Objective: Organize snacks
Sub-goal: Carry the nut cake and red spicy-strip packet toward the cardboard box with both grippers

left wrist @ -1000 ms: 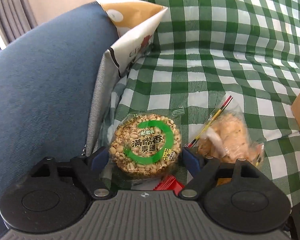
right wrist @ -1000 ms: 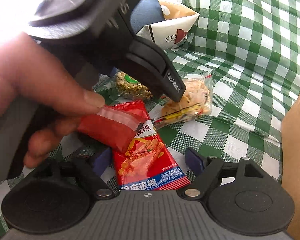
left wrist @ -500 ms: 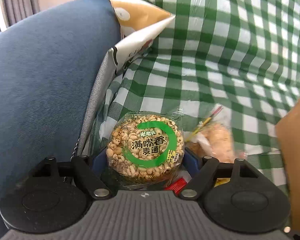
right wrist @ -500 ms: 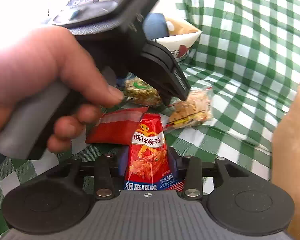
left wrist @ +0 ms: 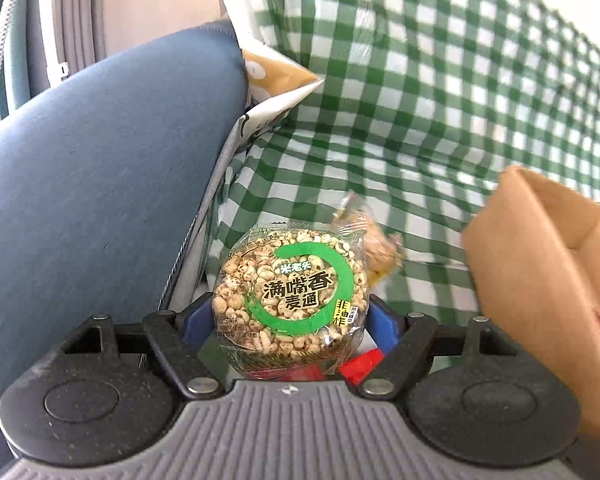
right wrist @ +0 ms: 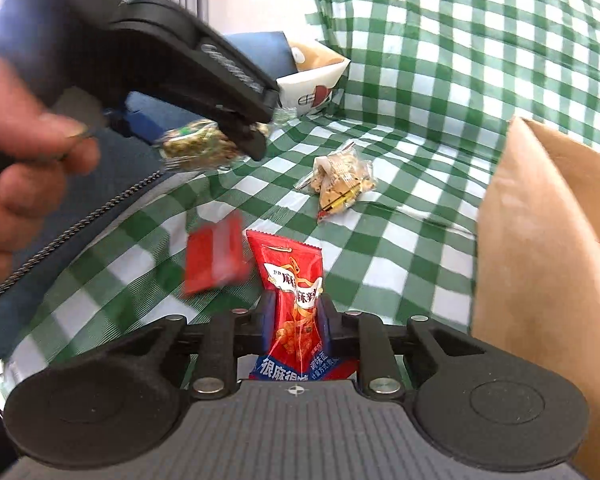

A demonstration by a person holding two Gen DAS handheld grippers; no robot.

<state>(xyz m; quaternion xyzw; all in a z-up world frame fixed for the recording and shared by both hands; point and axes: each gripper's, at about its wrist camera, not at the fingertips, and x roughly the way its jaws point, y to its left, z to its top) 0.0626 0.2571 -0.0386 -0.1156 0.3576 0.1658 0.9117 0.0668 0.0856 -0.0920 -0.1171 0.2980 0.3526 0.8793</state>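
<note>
Both snacks have come up off the checked cloth (right wrist: pixel 440 80) since a second ago, and the brown box (right wrist: pixel 548 248) now looms at the right. Left gripper (left wrist: pixel 290 316) is clamped across the round puffed-grain cake (left wrist: pixel 290 290), held above the cloth beside the blue cushion (left wrist: pixel 100 184). Right gripper (right wrist: pixel 298 312) is closing its jaws on the red chilli packet (right wrist: pixel 296 300), pinched at its middle. Left lying on the cloth are a small red sachet (right wrist: pixel 214 258) and a clear cracker bag (right wrist: pixel 340 180), well apart. A hand (right wrist: pixel 16 160) grips the left tool's handle.
</note>
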